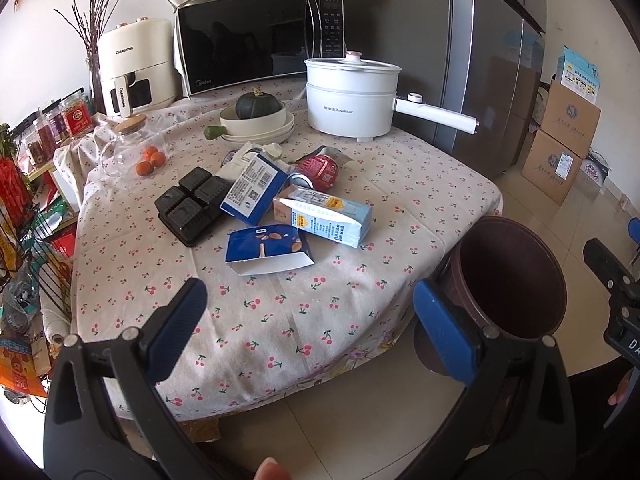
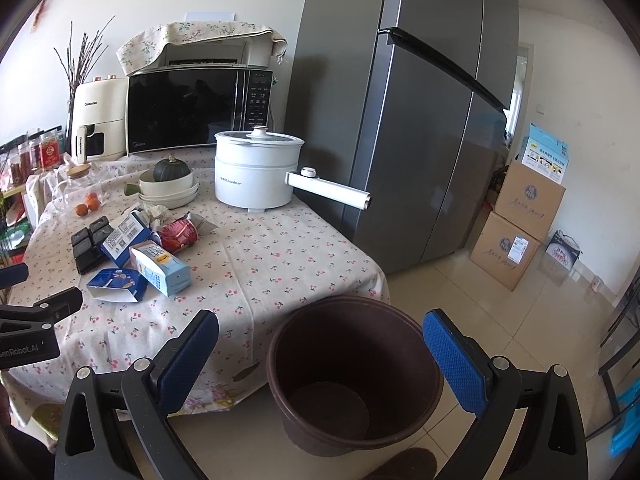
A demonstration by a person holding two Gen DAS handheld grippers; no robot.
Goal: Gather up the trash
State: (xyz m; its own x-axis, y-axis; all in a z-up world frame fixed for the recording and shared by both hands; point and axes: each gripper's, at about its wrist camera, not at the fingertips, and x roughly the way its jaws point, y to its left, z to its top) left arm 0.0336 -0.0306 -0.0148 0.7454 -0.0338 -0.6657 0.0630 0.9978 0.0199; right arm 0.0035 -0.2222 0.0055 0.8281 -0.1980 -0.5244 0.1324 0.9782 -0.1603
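Both claws spread wide, nothing held: left claw [image 1: 308,328] hangs over the near edge of the worktop [image 1: 280,320], right claw [image 2: 320,360] sits above the brown bin [image 2: 352,376] on the floor by the worktop's corner. Bin looks empty inside.

Trash is clustered mid-worktop, ahead and slightly up from the left claw, well left of the right claw. Left is nearer, so probably the first pick is its job. Nearest piece: torn dark-blue snack box [image 1: 266,254], flattened, open white end facing the claw, long axis running left-right across the view. Just behind it a pale-blue milk carton [image 1: 324,216] on its side, axis slanting from upper left to lower right. Then a blue-and-white carton [image 1: 254,188] leaning on a black plastic tray [image 1: 192,204], a crushed red can [image 1: 320,168], crumpled wrapper bits behind.

Bin lies right of the pile, so picks travel rightward off the worktop edge.
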